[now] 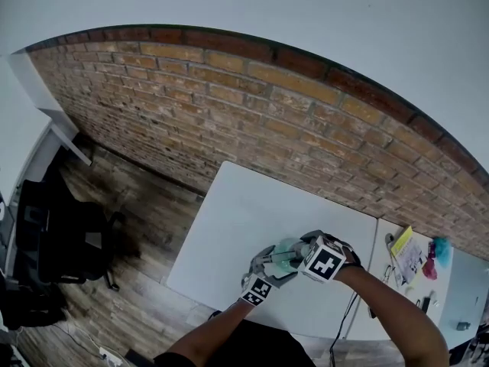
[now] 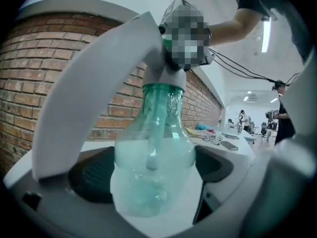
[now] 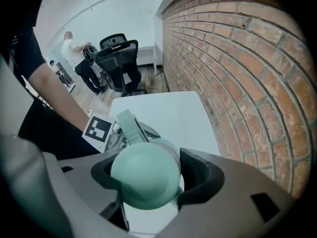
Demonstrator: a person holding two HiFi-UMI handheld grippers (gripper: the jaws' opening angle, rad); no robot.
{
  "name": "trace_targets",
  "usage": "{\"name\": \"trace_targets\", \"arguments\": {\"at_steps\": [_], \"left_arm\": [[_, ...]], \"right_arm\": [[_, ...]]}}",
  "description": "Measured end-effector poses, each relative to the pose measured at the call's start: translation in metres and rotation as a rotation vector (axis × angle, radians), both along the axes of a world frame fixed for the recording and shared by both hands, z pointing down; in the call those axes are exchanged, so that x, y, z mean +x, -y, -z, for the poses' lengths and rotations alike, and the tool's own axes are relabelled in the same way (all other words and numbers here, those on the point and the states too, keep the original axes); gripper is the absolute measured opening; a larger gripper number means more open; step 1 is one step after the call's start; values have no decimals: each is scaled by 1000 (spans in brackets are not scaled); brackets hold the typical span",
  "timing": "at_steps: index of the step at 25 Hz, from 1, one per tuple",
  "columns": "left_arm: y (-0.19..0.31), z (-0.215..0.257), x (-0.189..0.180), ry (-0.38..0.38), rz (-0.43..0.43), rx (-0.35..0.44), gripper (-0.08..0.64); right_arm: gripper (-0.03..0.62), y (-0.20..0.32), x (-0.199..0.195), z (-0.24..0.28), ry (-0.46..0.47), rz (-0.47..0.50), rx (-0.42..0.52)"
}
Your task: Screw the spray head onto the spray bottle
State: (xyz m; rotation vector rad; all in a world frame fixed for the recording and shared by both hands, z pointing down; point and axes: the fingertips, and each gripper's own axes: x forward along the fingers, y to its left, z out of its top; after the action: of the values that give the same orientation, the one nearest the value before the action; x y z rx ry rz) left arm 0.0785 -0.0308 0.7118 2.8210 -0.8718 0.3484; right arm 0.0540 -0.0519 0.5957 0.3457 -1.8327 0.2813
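Bright, even light everywhere; a ceiling strip light glares white, the brick wall bows hard at the fisheye edges, and the close bottle goes soft.

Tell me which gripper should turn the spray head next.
Right. The right gripper clamps the spray head from above, so it can probably twist it; the left gripper grips the bottle body, holding it steady.

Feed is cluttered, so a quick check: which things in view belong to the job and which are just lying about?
In the job: spray bottle, clamped in the left gripper; spray head, clamped in the right gripper.
Lying about: office chair; glasses and phone on the neighbouring table.
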Motion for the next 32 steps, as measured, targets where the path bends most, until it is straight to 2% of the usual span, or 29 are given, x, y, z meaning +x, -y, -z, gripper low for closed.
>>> {"name": "trace_targets", "arguments": {"at_steps": [3, 9, 12, 14, 16, 17, 20, 22, 25, 28, 30, 31, 32], "left_arm": [[-1, -1, -1, 6, 12, -5, 492], [-1, -7, 0, 16, 64, -29, 492], [-1, -8, -1, 16, 76, -33, 492], [0, -8, -2, 16, 75, -35, 492], [-1, -8, -2, 30, 63, -35, 492], [-1, -8, -2, 39, 56, -32, 492], [-1, -5, -6, 53, 47, -12, 489], [-1, -2, -10, 62, 50, 1, 489], [-1, 8, -11, 61, 49, 33, 478], [3, 20, -4, 35, 57, 48, 470], [9, 26, 0, 26, 60, 54, 469], [11, 28, 3, 25, 58, 55, 469], [13, 30, 6, 26, 53, 55, 469]], "right_arm": [[305, 4, 1, -1, -26, -88, -6], [305, 12, 12, -4, -15, -422, -45], [307, 14, 13, -3, 0, -476, -50], [307, 15, 9, -1, 49, -434, -25], [318, 19, 3, 6, 113, -349, 45], [345, 20, 0, 12, 130, -284, 94], [354, 13, -5, 31, 109, -31, 219], [354, 1, -1, 34, 70, 91, 204], [354, -11, 15, 23, 10, 116, 73], [351, -4, 22, 13, -13, 106, 61], [350, -3, 16, 9, 13, 88, 28], [341, -4, 13, 7, 26, 82, 6], [300, -5, 11, 6, 30, 84, -6]]}}
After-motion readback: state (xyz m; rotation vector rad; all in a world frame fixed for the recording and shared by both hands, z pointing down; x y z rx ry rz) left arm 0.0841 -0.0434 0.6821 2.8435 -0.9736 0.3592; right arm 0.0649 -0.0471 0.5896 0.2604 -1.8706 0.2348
